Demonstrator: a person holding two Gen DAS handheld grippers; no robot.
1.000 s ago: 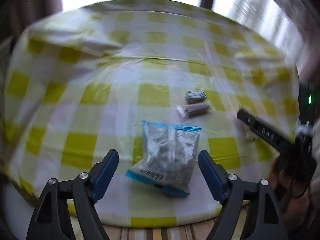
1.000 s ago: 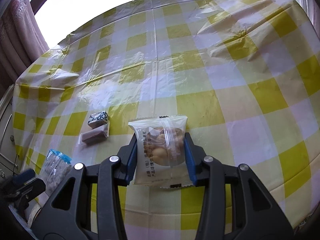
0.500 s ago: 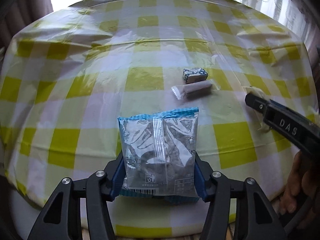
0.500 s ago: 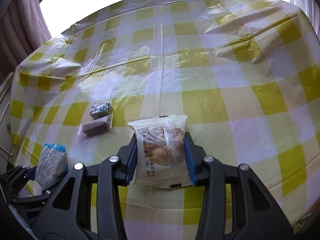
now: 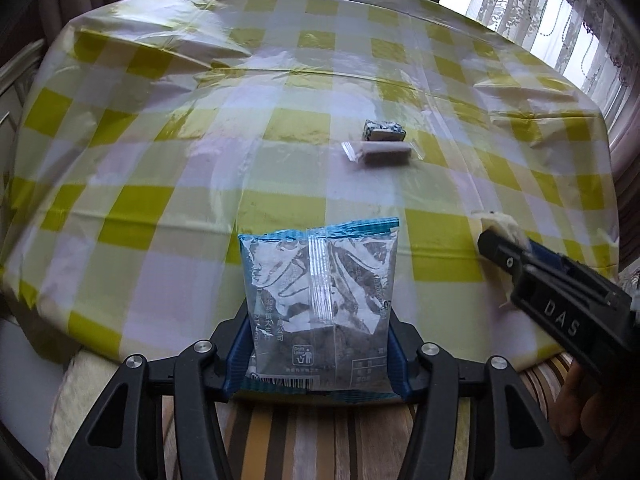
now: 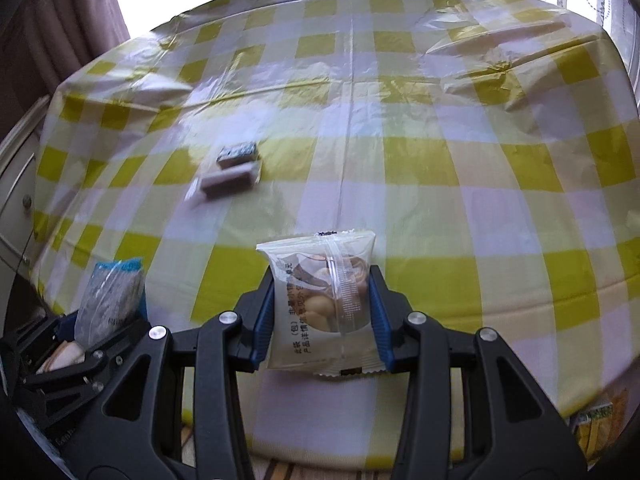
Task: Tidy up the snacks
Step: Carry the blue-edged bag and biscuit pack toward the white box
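1. Snacks in two packets are held above the near edge of a table draped in a glossy yellow-and-white checked plastic cloth [image 5: 168, 184] — one packet per gripper.

2. The left gripper [image 5: 318, 354], at the bottom centre of its own view, is clamped on a crinkly clear packet with blue-trimmed ends [image 5: 320, 312]; its blue-padded jaws press the packet's two long edges at the lower half.

3. The right gripper [image 6: 322, 322], at the bottom centre of its view, grips a white-and-clear packet of small round golden biscuits [image 6: 324, 300] the same way, by both side edges.

4. Two small snacks lie on the cloth, just beside each other, in the upper right of the left view: a dark patterned foil-wrapped cube [image 5: 383, 130] and, nearer the camera, a pale bar in a clear wrapper [image 5: 382, 153].

5. Handling, as a judgement: both packets look light, soft and air-puffed, with slick film that could slide between the pads — and the contents seem crumbly, so a hard squeeze risks crushing them. The side seams, where the film is flat, look the safest hold.

6. No tray or box shows in either view; where the packets are meant to go cannot be told.
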